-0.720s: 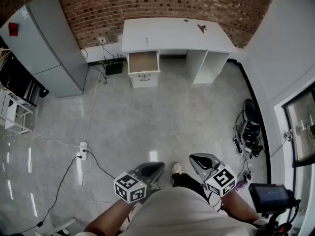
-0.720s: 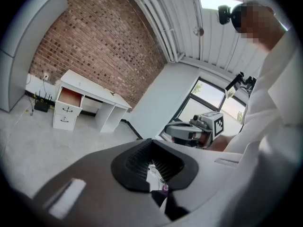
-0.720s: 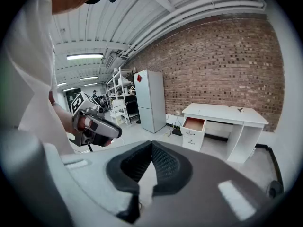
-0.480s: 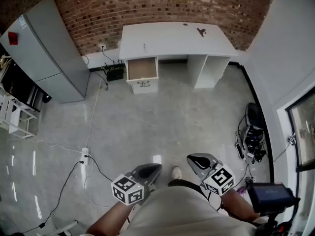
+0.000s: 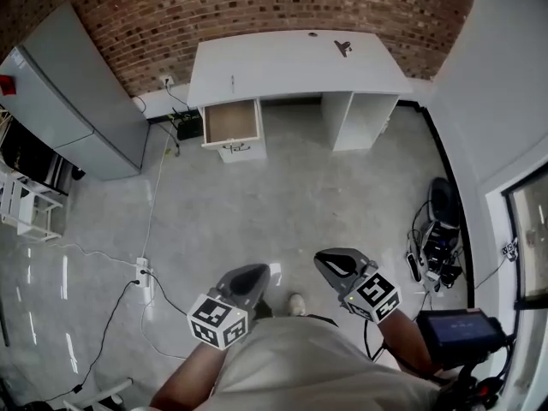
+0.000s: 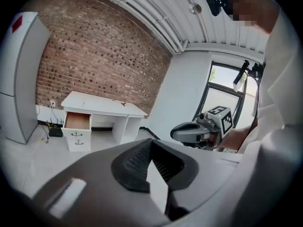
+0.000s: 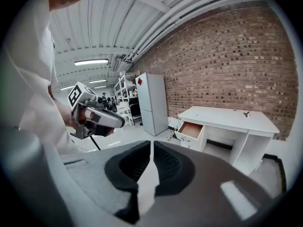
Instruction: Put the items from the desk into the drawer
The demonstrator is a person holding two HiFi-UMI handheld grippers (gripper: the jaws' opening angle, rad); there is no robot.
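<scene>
A white desk (image 5: 291, 58) stands against the brick wall, far across the floor from me. Its top drawer (image 5: 231, 120) is pulled open and looks empty. On the desktop lie a small dark item (image 5: 343, 47) near the right end and a thin small item (image 5: 231, 82) near the left. My left gripper (image 5: 257, 272) and right gripper (image 5: 330, 259) are held close to my body, both shut with nothing between the jaws. The left gripper view shows the desk (image 6: 102, 103), the drawer (image 6: 78, 121) and the right gripper (image 6: 189, 131). The right gripper view shows the drawer (image 7: 191, 129) and the left gripper (image 7: 102, 119).
A tall grey cabinet (image 5: 68, 101) stands left of the desk. A power strip (image 5: 141, 268) with long cables lies on the floor at left. A heap of cables and gear (image 5: 437, 238) sits by the right wall. A white rack (image 5: 21, 204) stands at far left.
The head view has shifted, so the desk and drawer sit further left and a bit higher. Both grippers have risen slightly in the view and stay shut.
</scene>
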